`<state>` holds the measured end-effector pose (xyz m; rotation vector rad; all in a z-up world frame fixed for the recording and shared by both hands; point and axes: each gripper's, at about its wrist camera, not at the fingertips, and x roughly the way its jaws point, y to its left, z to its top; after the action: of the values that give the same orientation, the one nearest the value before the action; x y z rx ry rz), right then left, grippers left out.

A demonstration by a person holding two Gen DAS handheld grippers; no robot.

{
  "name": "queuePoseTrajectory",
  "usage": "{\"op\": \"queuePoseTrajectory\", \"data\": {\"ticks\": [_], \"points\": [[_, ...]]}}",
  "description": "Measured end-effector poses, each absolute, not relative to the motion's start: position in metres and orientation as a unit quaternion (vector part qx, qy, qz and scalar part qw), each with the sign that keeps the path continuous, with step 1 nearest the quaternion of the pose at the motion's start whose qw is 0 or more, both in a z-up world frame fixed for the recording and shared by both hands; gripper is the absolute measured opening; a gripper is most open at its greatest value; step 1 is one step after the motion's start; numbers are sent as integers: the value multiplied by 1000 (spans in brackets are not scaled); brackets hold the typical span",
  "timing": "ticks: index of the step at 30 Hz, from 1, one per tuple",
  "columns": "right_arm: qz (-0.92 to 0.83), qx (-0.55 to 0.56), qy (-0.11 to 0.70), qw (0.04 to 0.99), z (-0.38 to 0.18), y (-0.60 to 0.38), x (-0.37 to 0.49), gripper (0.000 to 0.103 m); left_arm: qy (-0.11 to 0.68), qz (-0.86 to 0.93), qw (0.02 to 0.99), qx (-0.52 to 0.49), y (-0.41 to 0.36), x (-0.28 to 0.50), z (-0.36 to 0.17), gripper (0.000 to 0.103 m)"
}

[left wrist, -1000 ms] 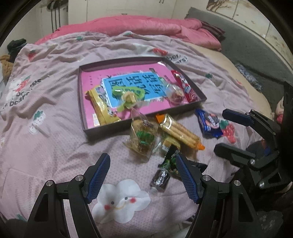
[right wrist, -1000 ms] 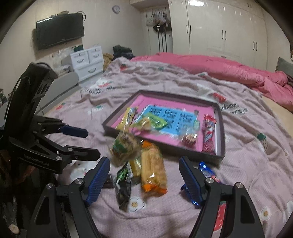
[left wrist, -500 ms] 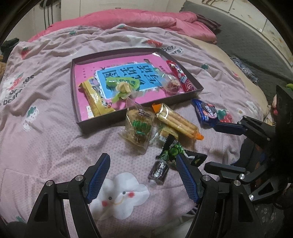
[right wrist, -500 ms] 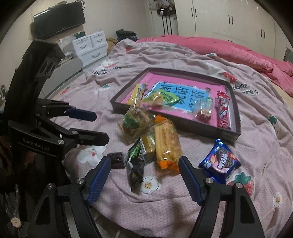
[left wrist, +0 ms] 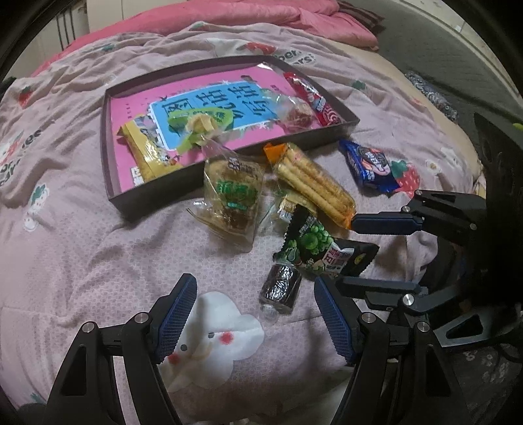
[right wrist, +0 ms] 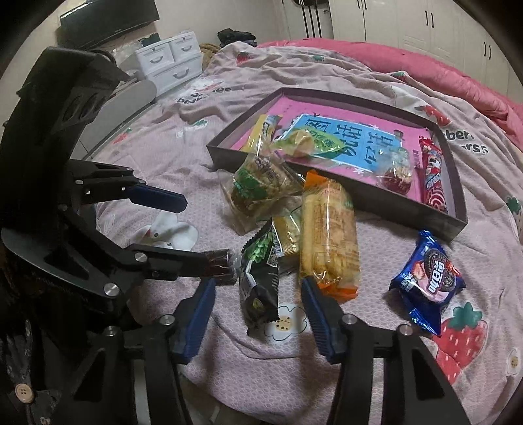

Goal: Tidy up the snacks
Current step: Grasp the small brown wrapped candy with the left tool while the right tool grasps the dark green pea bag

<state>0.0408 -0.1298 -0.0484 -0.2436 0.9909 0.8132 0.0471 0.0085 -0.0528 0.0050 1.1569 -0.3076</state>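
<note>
Brown tray [left wrist: 157, 196], four snacks inside, six outside

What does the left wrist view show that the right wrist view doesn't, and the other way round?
Only the left wrist view: the grey floor beside the bed, and the right tool from the side, jaws around the black pea pack's end.

Only the right wrist view: a white drawer unit, a TV, wardrobe doors, and the left tool from the side.

Both: the tray, biscuit pack, blue cookie pack, clear cake pack and small dark candy.
</note>
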Motion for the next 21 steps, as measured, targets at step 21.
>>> {"op": "queuePoseTrajectory", "data": {"ticks": [21], "points": [[394, -158, 469, 774, -72, -109, 53, 28, 566, -169, 807, -6, 1, 59, -75, 43]]}}
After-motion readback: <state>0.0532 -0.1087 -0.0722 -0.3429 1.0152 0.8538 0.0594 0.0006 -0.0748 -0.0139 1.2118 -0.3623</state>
